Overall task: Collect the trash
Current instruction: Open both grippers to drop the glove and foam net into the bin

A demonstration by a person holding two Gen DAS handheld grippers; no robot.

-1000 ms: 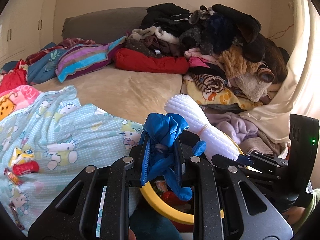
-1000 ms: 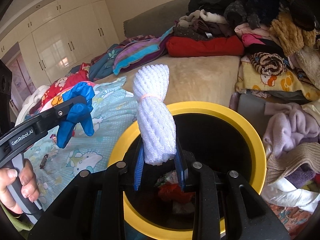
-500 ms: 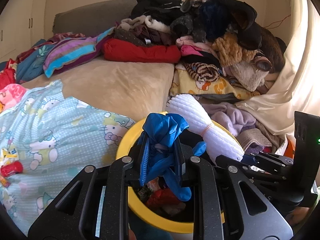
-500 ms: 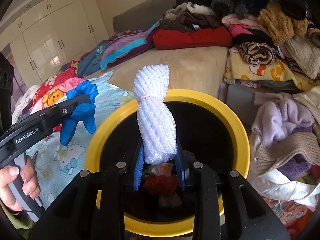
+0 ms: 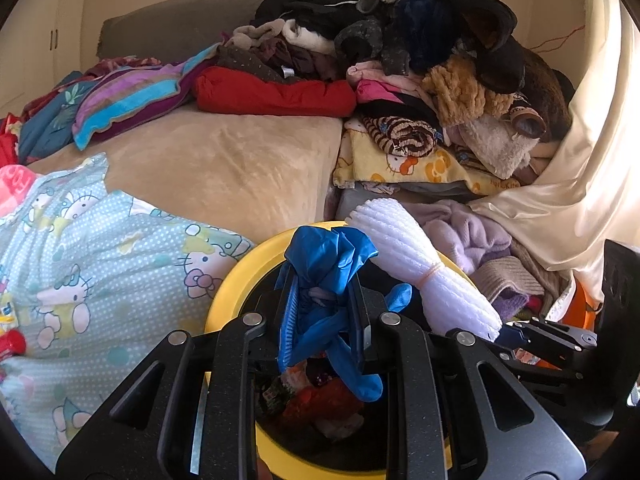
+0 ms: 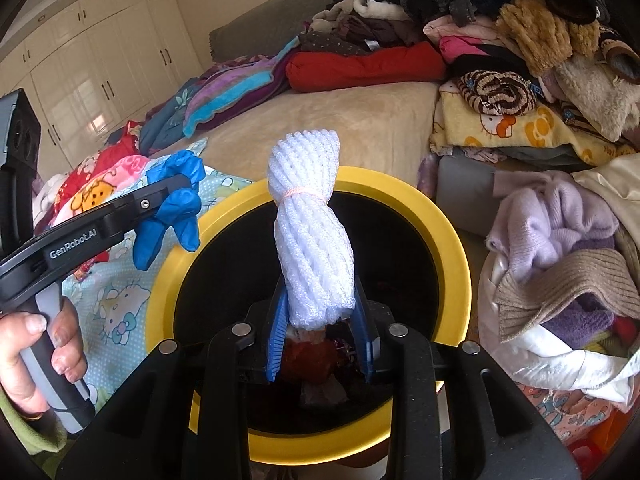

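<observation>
My left gripper (image 5: 322, 312) is shut on a crumpled blue glove (image 5: 332, 256), whose fingers dangle over the mouth of the yellow-rimmed black bin (image 5: 240, 276). In the right wrist view the same glove (image 6: 176, 208) hangs from the left gripper (image 6: 176, 196) above the bin's left rim. My right gripper (image 6: 320, 332) is shut on the lower end of a white foam net roll (image 6: 312, 232) tied with a pink band. The roll stands upright over the bin (image 6: 448, 240). Red wrappers and other trash (image 6: 308, 356) lie at the bottom.
The bin stands against a bed with a beige blanket (image 5: 224, 164) and a Hello Kitty quilt (image 5: 88, 264). Piled clothes (image 5: 420, 60) rise behind and to the right. A red wrapper (image 5: 10, 344) lies on the quilt at the left edge. A hand (image 6: 24, 360) grips the left handle.
Both grippers have moved forward and down over the bin with their loads still held. The bin's opening now fills more of each view, and the trash inside shows.
</observation>
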